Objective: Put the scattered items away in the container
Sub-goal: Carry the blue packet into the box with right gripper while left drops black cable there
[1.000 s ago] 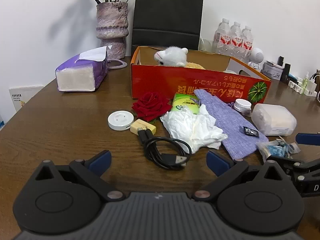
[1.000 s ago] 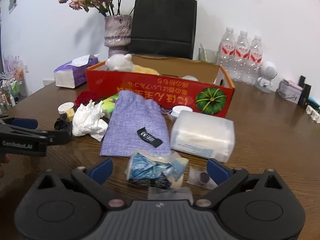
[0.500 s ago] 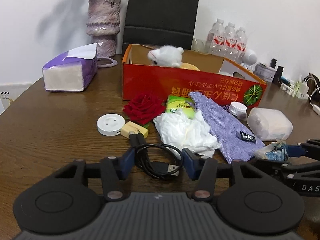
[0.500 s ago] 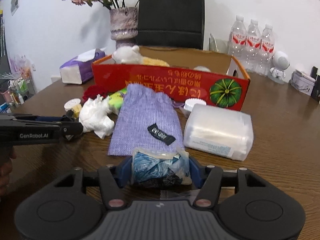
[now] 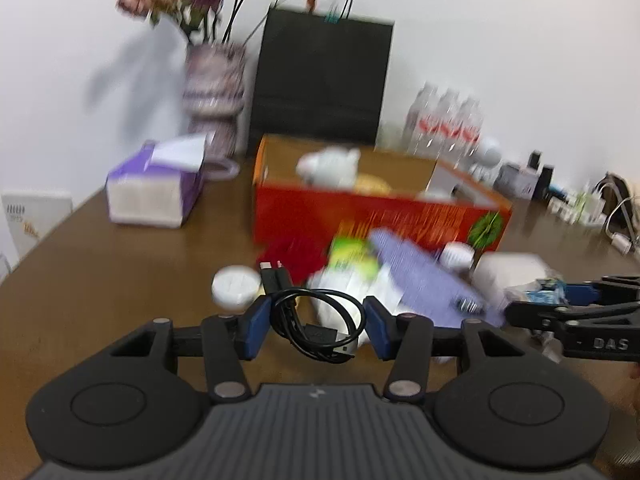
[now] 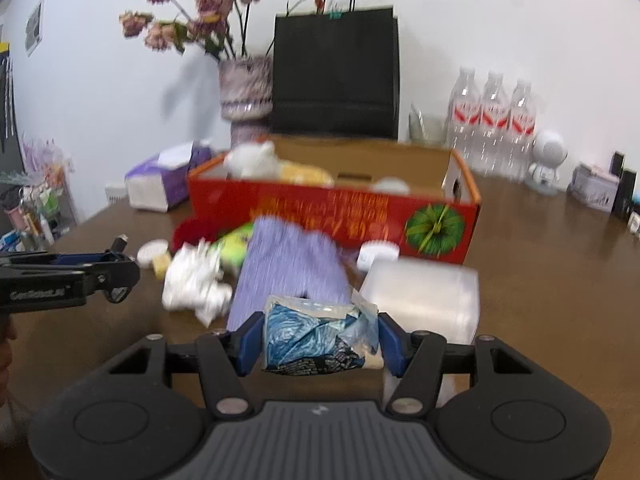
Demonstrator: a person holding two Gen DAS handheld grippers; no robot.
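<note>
My left gripper (image 5: 316, 330) is shut on a coiled black USB cable (image 5: 316, 320) and holds it above the table. My right gripper (image 6: 320, 344) is shut on a crumpled blue plastic packet (image 6: 316, 340), also lifted. The red cardboard box (image 5: 360, 216) (image 6: 332, 212) stands behind, open, with a white plush toy (image 5: 330, 164) inside. Still on the table lie a purple cloth pouch (image 6: 292, 268), crumpled white tissue (image 6: 192, 284), a green packet (image 6: 234, 246), a red rose (image 5: 292, 256), a white round disc (image 5: 236, 286), a white lidded jar (image 6: 378, 254) and a clear plastic pack (image 6: 420, 300).
A purple tissue box (image 5: 156, 188), a vase of flowers (image 5: 212, 96), a black paper bag (image 5: 320, 80) and water bottles (image 6: 492, 124) stand at the back. A small white robot figure (image 6: 546, 164) and small items sit at the far right.
Both grippers have risen from the table with their loads, the cable and the blue packet. The views are blurred by motion and tilt up towards the box.
</note>
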